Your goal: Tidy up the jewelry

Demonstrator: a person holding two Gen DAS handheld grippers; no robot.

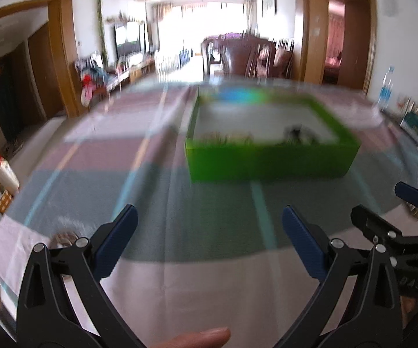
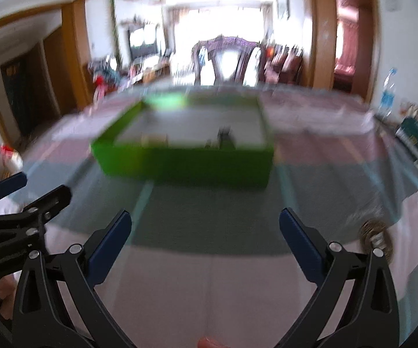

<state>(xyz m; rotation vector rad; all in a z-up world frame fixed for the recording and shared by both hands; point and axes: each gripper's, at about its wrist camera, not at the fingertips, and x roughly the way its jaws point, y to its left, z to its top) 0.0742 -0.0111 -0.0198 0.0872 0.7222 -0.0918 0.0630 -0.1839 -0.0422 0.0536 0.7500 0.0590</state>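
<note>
Left wrist view, blurred. Left tool spread wide, blue pads far apart, nothing between them. It hangs above the cloth-covered surface, pale with grey-green and mauve bands. Green box sits ahead and slightly right, lid off, pale floor inside. Dark jewelry lies against the near wall toward the right; a light beaded piece lies near the near-left corner. A coiled piece rests on the cloth just beside the left finger, half hidden by it. Right tool shows at the far right edge. A plastic bottle stands at the far right of the surface.

Right wrist view, also blurred. Right tool spread wide, empty. Green box ahead, slightly left. A round beaded bracelet lies on the cloth just behind the right finger. Left tool shows at the left edge.
</note>
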